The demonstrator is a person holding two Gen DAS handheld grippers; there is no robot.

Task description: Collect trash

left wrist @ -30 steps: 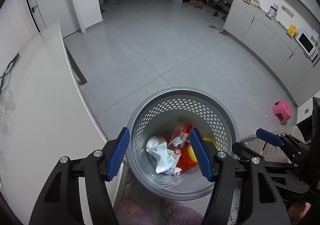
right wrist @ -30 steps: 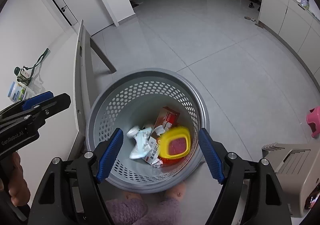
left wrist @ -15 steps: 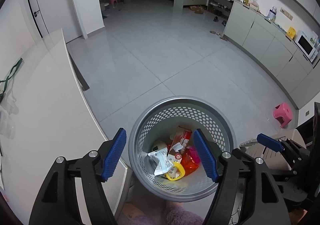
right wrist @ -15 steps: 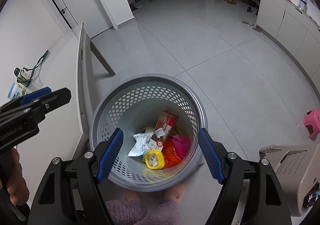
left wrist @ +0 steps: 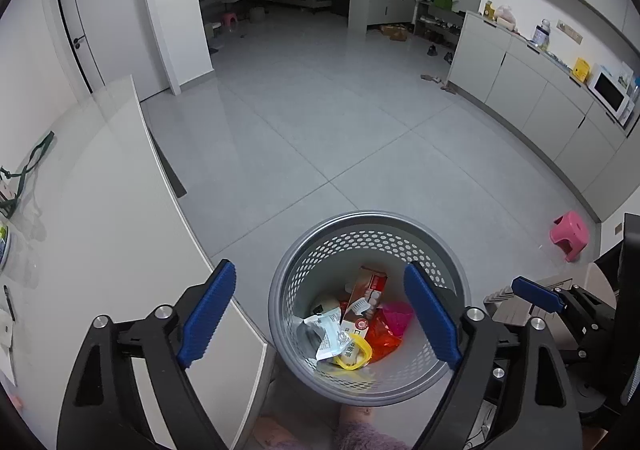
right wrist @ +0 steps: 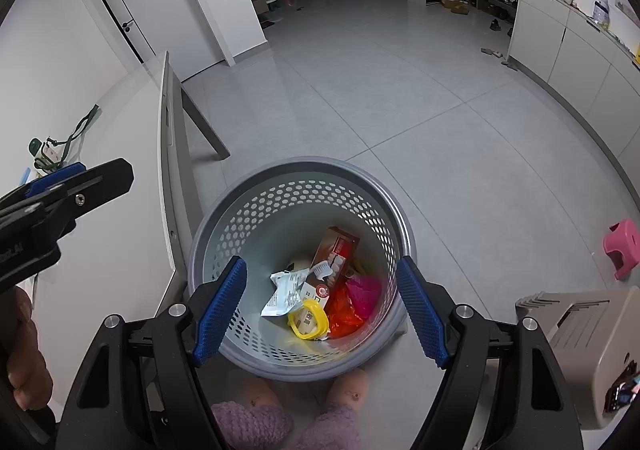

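Observation:
A grey perforated trash basket point(left wrist: 370, 223) point(right wrist: 300, 169) stands on the floor beside the white table. Inside it lie a red-and-white carton point(right wrist: 336, 254), a crumpled white wrapper point(right wrist: 286, 288), a yellow tape ring point(right wrist: 308, 320), a red bag point(right wrist: 344, 308) and a pink cup point(right wrist: 366, 290). My left gripper point(left wrist: 320, 314) is open and empty, high above the basket's left rim. My right gripper point(right wrist: 320, 310) is open and empty, directly above the basket. The left gripper also shows at the left of the right wrist view point(right wrist: 76, 185).
The white table point(left wrist: 80, 230) lies to the left, with a green-strapped item point(right wrist: 52, 149) on it. A pink stool point(left wrist: 570, 234) and a beige slatted crate point(right wrist: 580, 330) stand to the right. Grey cabinets point(left wrist: 540, 101) line the right wall. My slippered feet point(right wrist: 280, 410) are below the basket.
Both grippers have risen and tilted back, so the basket looks smaller. The yellow and pink item that fell in has come to rest among the trash.

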